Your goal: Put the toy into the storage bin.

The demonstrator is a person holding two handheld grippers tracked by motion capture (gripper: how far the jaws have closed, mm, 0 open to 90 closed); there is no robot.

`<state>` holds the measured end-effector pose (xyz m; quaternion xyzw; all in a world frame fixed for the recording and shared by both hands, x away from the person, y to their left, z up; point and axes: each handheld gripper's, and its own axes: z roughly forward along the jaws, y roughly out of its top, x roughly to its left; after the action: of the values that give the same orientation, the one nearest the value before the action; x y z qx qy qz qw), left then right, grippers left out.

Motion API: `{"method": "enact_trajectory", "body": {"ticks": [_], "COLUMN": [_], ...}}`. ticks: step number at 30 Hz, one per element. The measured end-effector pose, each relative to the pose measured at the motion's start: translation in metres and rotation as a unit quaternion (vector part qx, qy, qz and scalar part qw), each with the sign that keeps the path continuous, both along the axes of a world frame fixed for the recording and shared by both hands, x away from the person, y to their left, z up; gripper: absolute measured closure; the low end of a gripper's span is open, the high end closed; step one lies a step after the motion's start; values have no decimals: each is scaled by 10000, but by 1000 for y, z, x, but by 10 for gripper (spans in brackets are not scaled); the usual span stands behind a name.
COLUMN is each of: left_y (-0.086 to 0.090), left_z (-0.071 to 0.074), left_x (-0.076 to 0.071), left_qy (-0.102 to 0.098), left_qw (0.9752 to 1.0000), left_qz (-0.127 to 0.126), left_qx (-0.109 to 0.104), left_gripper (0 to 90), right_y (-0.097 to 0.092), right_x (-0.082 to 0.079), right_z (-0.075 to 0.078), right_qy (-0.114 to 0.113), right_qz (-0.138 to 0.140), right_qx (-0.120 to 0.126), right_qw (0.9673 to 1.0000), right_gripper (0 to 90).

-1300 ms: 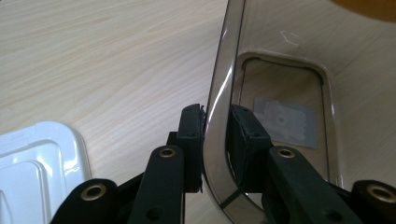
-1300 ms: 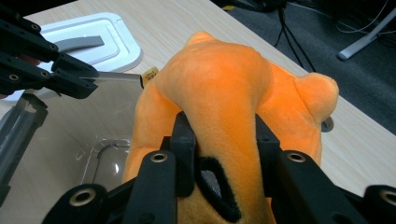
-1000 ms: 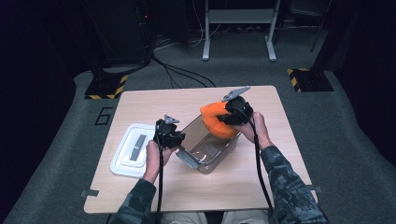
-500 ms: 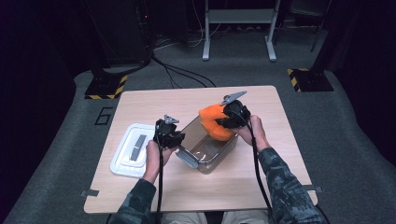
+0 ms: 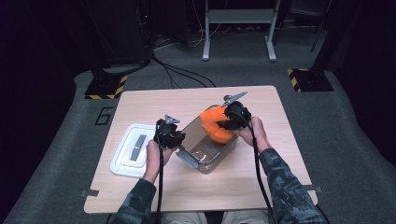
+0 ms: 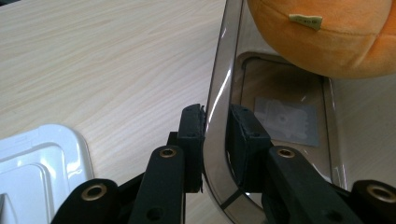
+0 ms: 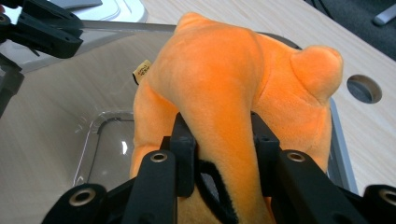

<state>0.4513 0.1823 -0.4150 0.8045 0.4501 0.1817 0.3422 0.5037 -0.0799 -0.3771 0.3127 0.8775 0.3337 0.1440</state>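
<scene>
A clear plastic box [image 5: 205,148] stands in the middle of the wooden table. My left gripper [image 5: 169,133] is shut on the box's near-left wall [image 6: 215,107], one pad [image 6: 192,135] outside and the other inside. An orange plush toy [image 5: 215,123] hangs over the box's far end, partly inside it. My right gripper [image 5: 233,116] is shut on the toy [image 7: 219,93], its pads [image 7: 183,144] squeezing a fold of the plush. The toy's small tag [image 6: 305,19] shows in the left gripper view.
A white lid [image 5: 131,150] lies flat on the table to the left of the box [image 6: 37,158]. A round hole [image 7: 364,88] is in the tabletop beyond the toy. Bare tabletop [image 5: 168,100] stretches behind the box, and cables and stands sit on the floor beyond.
The right gripper and the orange toy have shifted slightly toward the box's middle. The left gripper and the box have stayed in place.
</scene>
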Motion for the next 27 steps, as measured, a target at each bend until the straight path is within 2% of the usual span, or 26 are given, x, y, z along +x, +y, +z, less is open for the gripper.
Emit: {"method": "enact_trajectory", "body": {"ticks": [14,22,27], "left_y": [-1,-1,-1], "left_z": [0,0,0], "left_x": [1,1,1], "left_qy": [-26,-25,-38], "left_qw": [10000,10000,10000], "left_qz": [-17,-30,-12], "left_qx": [7,26,14], "left_gripper": [753,753,753], "right_y": [2,12,19], "right_x": [6,13,17], "right_z": [-9,-13,-12], "right_qy": [281,480,701], "right_qz": [-72,-97,-150], "right_qx": [-155,-481,-664], "right_qw": [9995,9976,9952], "right_gripper": [687,686,679]}}
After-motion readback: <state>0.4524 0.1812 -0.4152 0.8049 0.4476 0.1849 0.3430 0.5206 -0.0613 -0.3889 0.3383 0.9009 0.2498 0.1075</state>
